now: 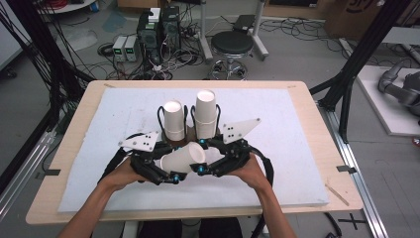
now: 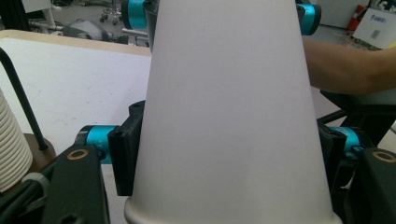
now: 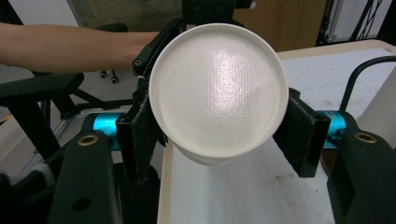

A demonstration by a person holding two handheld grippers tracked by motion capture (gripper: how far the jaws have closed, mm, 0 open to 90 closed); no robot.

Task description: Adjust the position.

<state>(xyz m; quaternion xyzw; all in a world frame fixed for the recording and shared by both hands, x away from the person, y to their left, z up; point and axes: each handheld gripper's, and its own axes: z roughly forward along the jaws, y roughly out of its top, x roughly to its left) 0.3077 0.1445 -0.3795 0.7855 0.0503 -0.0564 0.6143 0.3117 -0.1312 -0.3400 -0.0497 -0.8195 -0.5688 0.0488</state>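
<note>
Forearms come in from the bottom of the high view, each hand holding a black two-jaw gripper, and everything sits over the big white foam mat (image 1: 277, 178) that covers the light wooden tabletop (image 1: 74, 163). Behind the hands there's a dark wire rack holding two upright stacks of white paper cups: the taller stack (image 1: 205, 115) on the right, the shorter stack (image 1: 173, 120) just beside it on the left.

The main event is the white tapered paper cup (image 1: 183, 158), held sideways above the mat just in front of the rack, between both tools. The left gripper (image 1: 163, 173) is clamped on the cup wall near the wide rim, pads tight against both sides in the left gripper view. The right gripper (image 1: 205, 167) is squeezed onto the narrow bottom end; in the right gripper view the cup's round base (image 3: 218, 93) faces the camera with both pads pressed against it.

My guess is it's two nested cups being pulled apart. Worry: thin paper plus two firm clamps could easily crush or oval the wall, which locks nested cups tighter. Pull crooked and the smooth taper could slip out of the right pads.
</note>
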